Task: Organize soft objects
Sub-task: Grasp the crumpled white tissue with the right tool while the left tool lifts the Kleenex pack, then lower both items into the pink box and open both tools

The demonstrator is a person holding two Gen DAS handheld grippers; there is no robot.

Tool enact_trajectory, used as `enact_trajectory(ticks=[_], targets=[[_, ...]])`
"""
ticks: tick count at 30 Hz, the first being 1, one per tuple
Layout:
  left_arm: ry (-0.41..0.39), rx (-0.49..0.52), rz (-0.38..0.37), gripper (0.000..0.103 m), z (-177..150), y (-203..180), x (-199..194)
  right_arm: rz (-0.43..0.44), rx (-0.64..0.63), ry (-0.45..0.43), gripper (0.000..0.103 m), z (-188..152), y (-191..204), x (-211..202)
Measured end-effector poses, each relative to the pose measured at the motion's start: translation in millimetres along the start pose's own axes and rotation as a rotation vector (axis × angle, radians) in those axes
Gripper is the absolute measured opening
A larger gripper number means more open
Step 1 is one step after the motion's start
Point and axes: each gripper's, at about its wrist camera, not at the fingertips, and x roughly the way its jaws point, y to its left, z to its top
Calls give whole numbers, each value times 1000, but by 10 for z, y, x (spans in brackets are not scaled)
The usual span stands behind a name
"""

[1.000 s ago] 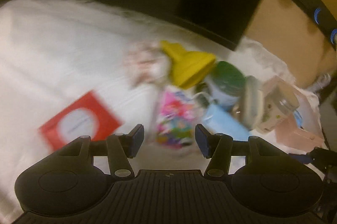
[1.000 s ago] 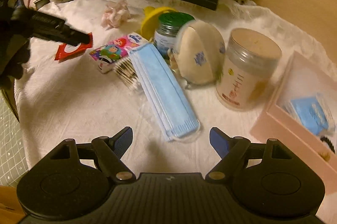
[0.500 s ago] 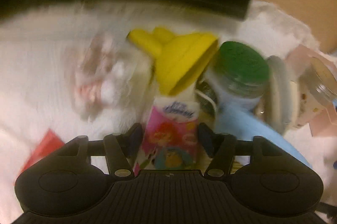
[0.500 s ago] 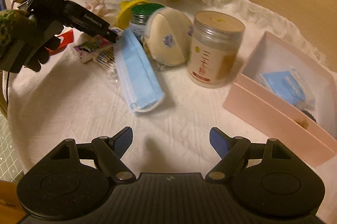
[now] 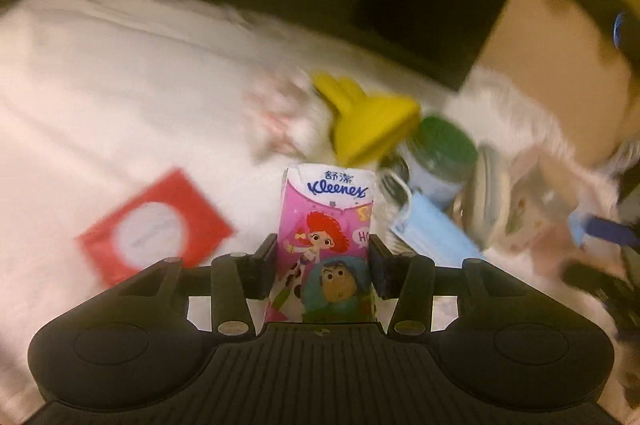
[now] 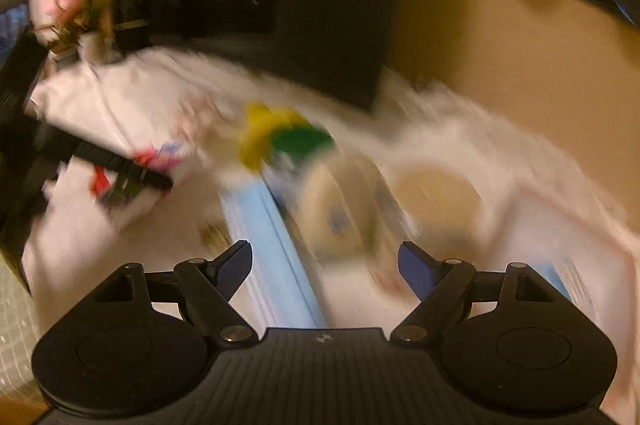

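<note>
White cloth (image 5: 120, 73) covers the table, rumpled, with much of the scene smeared by blur.

Items, left to right in the left wrist view:
- Red packet (image 5: 154, 227) with a pale round centre — flat on the cloth, near left.
- Pinkish crumpled wad (image 5: 280, 121), farther back; too blurred to identify.
- Tissue pack (image 5: 328, 237), pink, printed with cartoon figures and a Kleenex name — standing lengthwise between the pads of the left gripper (image 5: 323, 265). The jaws are closing, and both pads sit against its sides.
- Yellow funnel-shaped piece (image 5: 368, 121), on its side beyond the pack.
- Green-lidded jar (image 5: 444, 153), just right of the yellow piece.
- Blue face masks (image 5: 432, 233), a flat stack lying near the jar.
- Pale rounded mask (image 5: 490, 201), on edge, right of the jar.
- Clear canister (image 5: 532, 209) with a printed label, far right; heavily blurred.

Right wrist view: right gripper (image 6: 325, 269) with its jaws wide apart and nothing between them, above the blue masks and the pale rounded mask. At far left, the other gripper shows as a dark bar with the pack at its tip.
</note>
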Motion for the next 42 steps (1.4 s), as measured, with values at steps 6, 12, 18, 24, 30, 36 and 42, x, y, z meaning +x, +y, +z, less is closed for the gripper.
enact_trajectory(ticks=[6, 12, 18, 24, 30, 36, 42], targets=[[-72, -96, 71, 51, 104, 543, -525, 137, -57, -28, 81, 758, 598, 754], [-109, -185, 108, 51, 76, 865, -688, 157, 32, 109, 73, 1044, 969, 1716], [-134, -162, 126, 51, 233, 888, -705, 245, 118, 151, 17, 1284, 794, 1705], [-234, -35, 58, 51, 981, 513, -664, 164, 131, -31, 17, 1589, 221, 657], [-284, 95, -134, 51, 1629, -449, -380, -70, 169, -158, 17, 1501, -581, -380], [-236, 209, -371, 51, 1700, -1541, -36, -295, 227, -180, 17, 1183, -1335, -1128], [-99, 255, -572, 51, 1363, -2456, 400, -424, 340, -161, 17, 730, -1981, -1601]])
